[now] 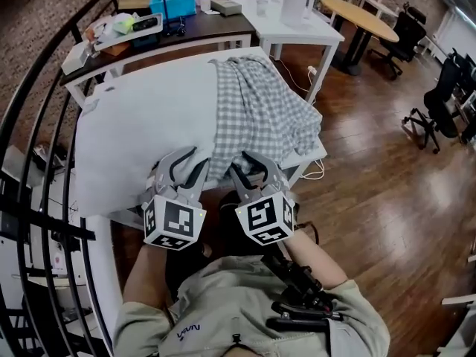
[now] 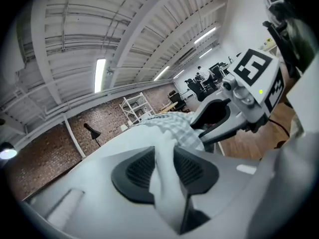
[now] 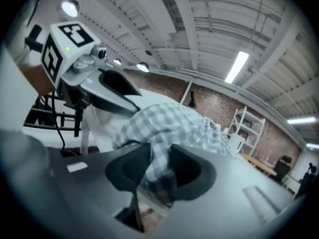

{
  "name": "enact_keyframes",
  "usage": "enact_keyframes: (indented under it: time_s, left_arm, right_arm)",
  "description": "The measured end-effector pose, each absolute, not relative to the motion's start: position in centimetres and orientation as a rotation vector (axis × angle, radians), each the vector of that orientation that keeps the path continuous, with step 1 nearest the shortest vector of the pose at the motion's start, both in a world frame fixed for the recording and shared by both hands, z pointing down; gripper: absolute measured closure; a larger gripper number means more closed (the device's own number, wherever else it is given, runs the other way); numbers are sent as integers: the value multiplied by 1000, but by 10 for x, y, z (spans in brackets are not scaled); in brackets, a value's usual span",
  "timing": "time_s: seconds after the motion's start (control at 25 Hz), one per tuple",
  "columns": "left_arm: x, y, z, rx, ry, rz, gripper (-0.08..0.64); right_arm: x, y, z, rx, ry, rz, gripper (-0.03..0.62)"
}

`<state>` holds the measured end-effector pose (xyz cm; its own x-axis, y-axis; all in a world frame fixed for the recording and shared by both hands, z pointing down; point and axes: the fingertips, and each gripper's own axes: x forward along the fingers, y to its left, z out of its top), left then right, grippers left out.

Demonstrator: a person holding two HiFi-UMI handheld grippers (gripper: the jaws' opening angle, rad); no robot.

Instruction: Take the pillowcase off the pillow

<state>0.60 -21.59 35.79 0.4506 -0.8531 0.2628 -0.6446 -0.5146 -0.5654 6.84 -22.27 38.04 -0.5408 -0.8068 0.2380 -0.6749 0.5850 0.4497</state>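
Both tools are in at the near edge of the white table (image 1: 315, 157), side by side, nearly touching. The left gripper (image 1: 178, 171) is clamped on a fold of the plump white pillow (image 1: 141, 132); its own view shows plain white fabric pinched between the dark ribbed pads. The right gripper (image 1: 251, 171) is closed on the grey-and-white checked cotton pillowcase (image 1: 256, 114), with checked cloth bunched between its pads.

That split looks deliberate: one tool anchors the pillow, the other has the cover, so a pull apart should slide the cloth off. The pillowcase sits crumpled over the pillow's right-hand part, its far end draped towards the table's edge. Most of the pillow is bare already, so the job looks well along.

Behind, on the dark desk (image 1: 201, 27), stands a blue plastic bin (image 1: 177, 0), its contents too small to make out.
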Motion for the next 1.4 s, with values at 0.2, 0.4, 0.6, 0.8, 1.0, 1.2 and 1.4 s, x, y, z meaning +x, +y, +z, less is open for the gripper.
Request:
enact_keyframes:
  time_s: [0.2, 0.4, 0.6, 0.8, 1.0, 1.2, 1.4]
  left_arm:
    - [-5, -223, 321, -2321, 1318, -580, 526]
    - [-11, -236, 290, -2304, 1324, -510, 535]
    - [-26, -238, 287, -2312, 1389, -466, 540]
    - [-17, -223, 317, -2362, 1304, -574, 538]
    - [9, -185, 305, -2411, 1135, -519, 431]
    - [-2, -193, 234, -2346, 1280, -336, 417]
    - [-19, -276, 224, -2297, 1409, -367, 373]
  right_arm:
    - [97, -231, 354, 1339, -2271, -595, 559]
    - [149, -254, 353, 1459, -2131, -597, 572]
    - [223, -306, 393, 1561, -1954, -399, 575]
    - [234, -328, 440, 1400, -1938, -218, 575]
    - [237, -313, 437, 1346, -2065, -66, 465]
    - [247, -312, 336, 1493, -2351, -124, 416]
    - [222, -351, 276, 1553, -2469, -260, 416]
